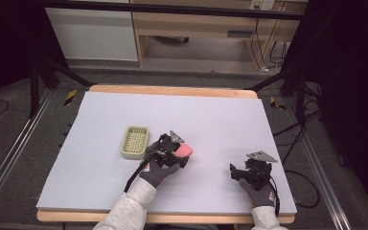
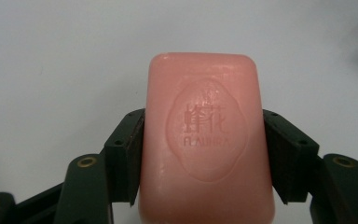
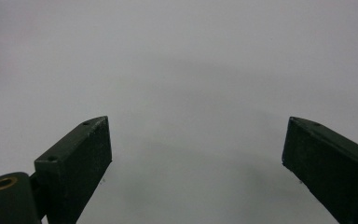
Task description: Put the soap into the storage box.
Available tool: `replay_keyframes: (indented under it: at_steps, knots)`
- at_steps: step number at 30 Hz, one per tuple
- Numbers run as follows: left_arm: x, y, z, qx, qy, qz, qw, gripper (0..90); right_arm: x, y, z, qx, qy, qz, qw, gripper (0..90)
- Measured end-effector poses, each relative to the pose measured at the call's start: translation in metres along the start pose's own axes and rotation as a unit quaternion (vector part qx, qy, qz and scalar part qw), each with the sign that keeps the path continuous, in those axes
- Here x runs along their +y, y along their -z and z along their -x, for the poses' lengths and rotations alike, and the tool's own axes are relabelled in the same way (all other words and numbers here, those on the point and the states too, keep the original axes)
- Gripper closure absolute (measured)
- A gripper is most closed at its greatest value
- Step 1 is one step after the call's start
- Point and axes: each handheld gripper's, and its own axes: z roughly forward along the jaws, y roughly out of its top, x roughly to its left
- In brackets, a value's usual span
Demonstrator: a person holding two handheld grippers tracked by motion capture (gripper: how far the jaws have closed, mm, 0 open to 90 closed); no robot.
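A pink bar of soap (image 2: 205, 140) with an embossed oval stamp sits between the two black jaws of my left gripper (image 2: 204, 154), whose pads press on both of its long sides. In the high view the left gripper (image 1: 179, 152) holds the soap (image 1: 186, 150) near the middle of the table, just right of a pale green slotted soap dish (image 1: 134, 142). My right gripper (image 3: 196, 158) stands open over bare white surface, nothing between its jaws. From above, the right gripper (image 1: 237, 170) is near the front right of the table.
The white table top (image 1: 220, 120) has a wooden rim. Black frame posts and trailing cables stand at both sides. A wooden desk and a white panel stand beyond the far edge.
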Motion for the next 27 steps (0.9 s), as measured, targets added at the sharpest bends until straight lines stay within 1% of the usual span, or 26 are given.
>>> replay_keyframes:
  at_steps: [13, 15, 23, 27]
  knots:
    - [-0.006, 0.027, -0.013, 0.009, 0.001, 0.013, 0.9999, 37.0, 0.0, 0.0, 0.001, -0.002, 0.0, 0.0, 1.0, 8.3]
    - [-0.007, 0.03, -0.016, 0.008, 0.003, 0.012, 0.9999, 37.1, 0.0, 0.0, 0.001, -0.003, 0.0, 0.0, 1.0, 8.3]
    - [-0.013, 0.045, -0.027, 0.016, 0.012, 0.019, 0.9996, 37.0, 0.0, 0.0, 0.001, -0.004, -0.001, 0.001, 1.0, 8.3]
    - [-0.016, 0.053, -0.034, 0.02, 0.023, 0.025, 0.9992, 37.0, 0.0, 0.001, 0.001, -0.004, -0.002, 0.001, 1.0, 8.3]
